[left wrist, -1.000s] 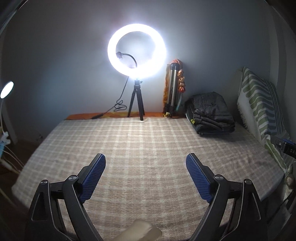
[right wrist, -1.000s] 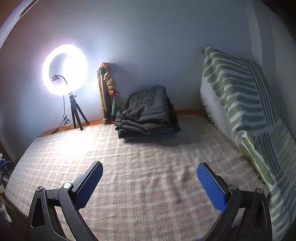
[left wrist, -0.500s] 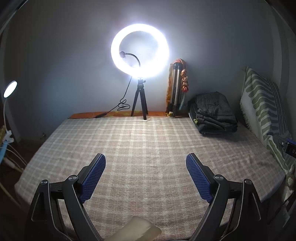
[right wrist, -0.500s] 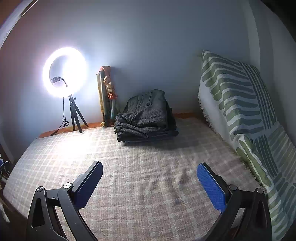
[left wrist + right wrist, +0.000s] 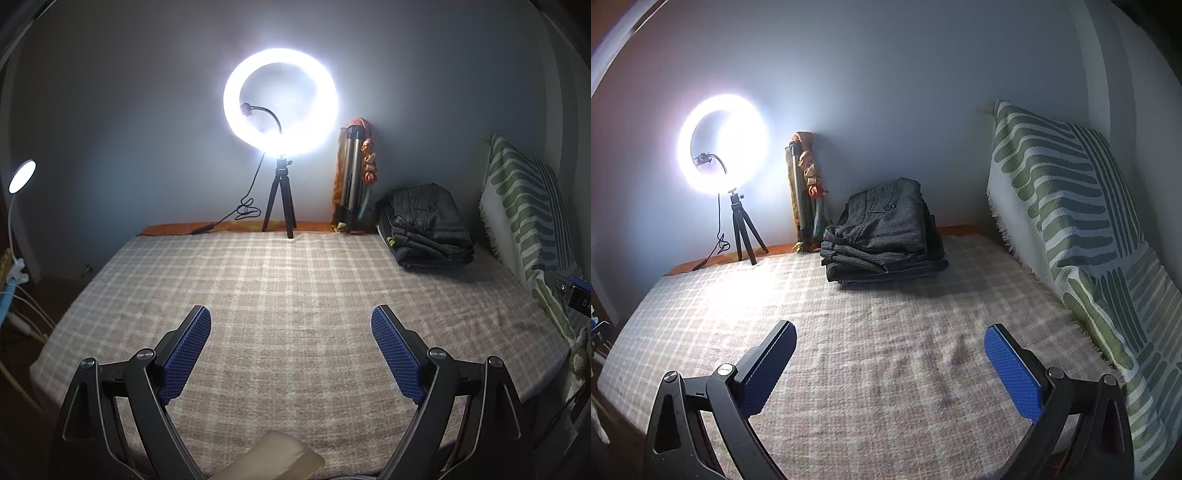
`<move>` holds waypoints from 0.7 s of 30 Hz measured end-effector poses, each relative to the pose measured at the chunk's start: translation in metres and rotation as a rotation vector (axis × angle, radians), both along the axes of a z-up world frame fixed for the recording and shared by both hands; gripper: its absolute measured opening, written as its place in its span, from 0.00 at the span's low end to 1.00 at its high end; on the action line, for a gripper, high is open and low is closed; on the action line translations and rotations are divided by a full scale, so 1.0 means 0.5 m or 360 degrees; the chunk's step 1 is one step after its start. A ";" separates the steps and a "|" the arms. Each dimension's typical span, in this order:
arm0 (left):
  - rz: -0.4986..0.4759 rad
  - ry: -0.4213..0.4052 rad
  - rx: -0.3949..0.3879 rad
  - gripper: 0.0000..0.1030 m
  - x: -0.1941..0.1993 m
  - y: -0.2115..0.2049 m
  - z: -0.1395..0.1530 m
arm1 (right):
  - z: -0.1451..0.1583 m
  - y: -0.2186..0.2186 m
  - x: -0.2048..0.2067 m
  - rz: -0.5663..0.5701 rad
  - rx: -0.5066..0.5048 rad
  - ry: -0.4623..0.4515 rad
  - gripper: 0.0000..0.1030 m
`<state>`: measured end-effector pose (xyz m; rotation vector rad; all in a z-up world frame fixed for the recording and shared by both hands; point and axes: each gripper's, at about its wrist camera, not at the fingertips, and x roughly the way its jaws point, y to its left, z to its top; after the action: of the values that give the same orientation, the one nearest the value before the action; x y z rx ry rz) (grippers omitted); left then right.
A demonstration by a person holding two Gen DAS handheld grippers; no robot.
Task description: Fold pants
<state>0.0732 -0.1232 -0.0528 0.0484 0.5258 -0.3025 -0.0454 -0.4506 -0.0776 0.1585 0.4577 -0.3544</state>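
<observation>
A stack of folded dark grey pants [image 5: 430, 225] lies at the far right of the bed against the wall; it also shows in the right wrist view [image 5: 886, 236]. My left gripper [image 5: 291, 321] is open and empty, held over the near middle of the plaid bed cover [image 5: 288, 280]. My right gripper [image 5: 890, 336] is open and empty, over the bed cover [image 5: 871, 317] well short of the stack. Both grippers are far from the pants.
A lit ring light on a small tripod [image 5: 280, 110] stands at the bed's far edge, with a folded tripod [image 5: 351, 177] beside it. A green striped cushion [image 5: 1071, 229] leans along the right wall. A small lamp [image 5: 22, 177] is at the left. A pale object [image 5: 273, 461] sits below my left gripper.
Both grippers have drawn back and risen a little from the bed, so the pants stack and ring light look smaller and farther. Both stay open and empty.
</observation>
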 end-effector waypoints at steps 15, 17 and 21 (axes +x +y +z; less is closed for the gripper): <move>-0.0004 -0.0014 -0.0001 0.86 -0.007 -0.001 0.000 | -0.002 0.011 0.005 0.0011 -0.0004 0.0003 1.00; -0.0006 -0.0016 0.0001 0.86 -0.008 -0.002 0.000 | -0.003 0.012 0.004 0.0011 -0.0008 0.0005 1.00; -0.0010 -0.0013 -0.0002 0.86 -0.008 -0.002 -0.001 | -0.006 0.013 0.003 0.0010 -0.0003 0.0009 1.00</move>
<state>0.0693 -0.1240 -0.0534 0.0500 0.5172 -0.3088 -0.0440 -0.4442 -0.0807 0.1543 0.4637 -0.3489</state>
